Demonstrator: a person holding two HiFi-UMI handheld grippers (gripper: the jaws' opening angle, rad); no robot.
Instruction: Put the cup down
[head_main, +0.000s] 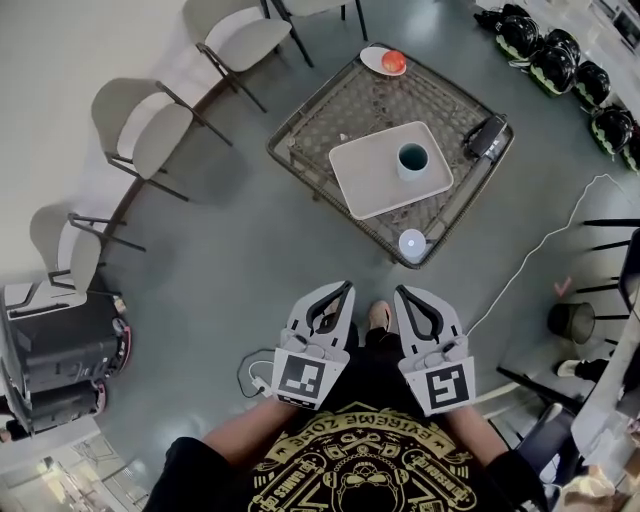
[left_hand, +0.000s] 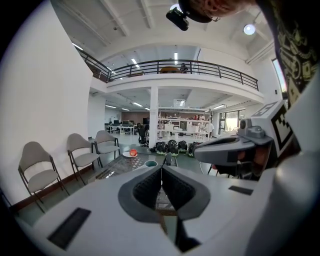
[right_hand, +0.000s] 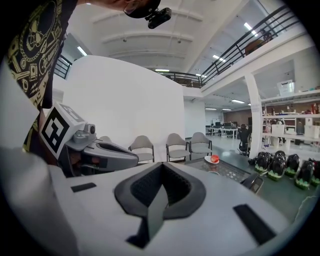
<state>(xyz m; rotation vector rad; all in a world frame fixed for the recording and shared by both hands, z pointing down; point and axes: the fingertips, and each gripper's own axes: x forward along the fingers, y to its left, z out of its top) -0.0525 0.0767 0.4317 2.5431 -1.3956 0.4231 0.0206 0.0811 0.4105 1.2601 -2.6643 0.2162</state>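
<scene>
The left tongs (left_hand: 162, 169) are pressed together with nothing between them, the two dark pads meeting along one thin line. The right tongs (right_hand: 161, 166) are likewise pressed together and hold nothing. In the head view both are held side by side close in front of the person's body, tips pointing away, over the grey floor (head_main: 230, 270) and well short of the bench (head_main: 300, 150). The cup (head_main: 412, 160), white outside and teal inside, stands upright on a pale tray (head_main: 372, 178) near the middle of the low, square bench, well apart from both tongs. Just beside the tray's near corner, at the bench's edge, sits a small white round object (head_main: 412, 245). A black device (head_main: 487, 138) lies at the bench's right corner, and at the far corner a plate (head_main: 372, 55) carries a red round thing (head_main: 393, 62). Beige chairs (head_main: 150, 130) line the wall to the left of the bench, and a row of black and green helmets (head_main: 560, 65) lies on the floor at the upper right.
</scene>
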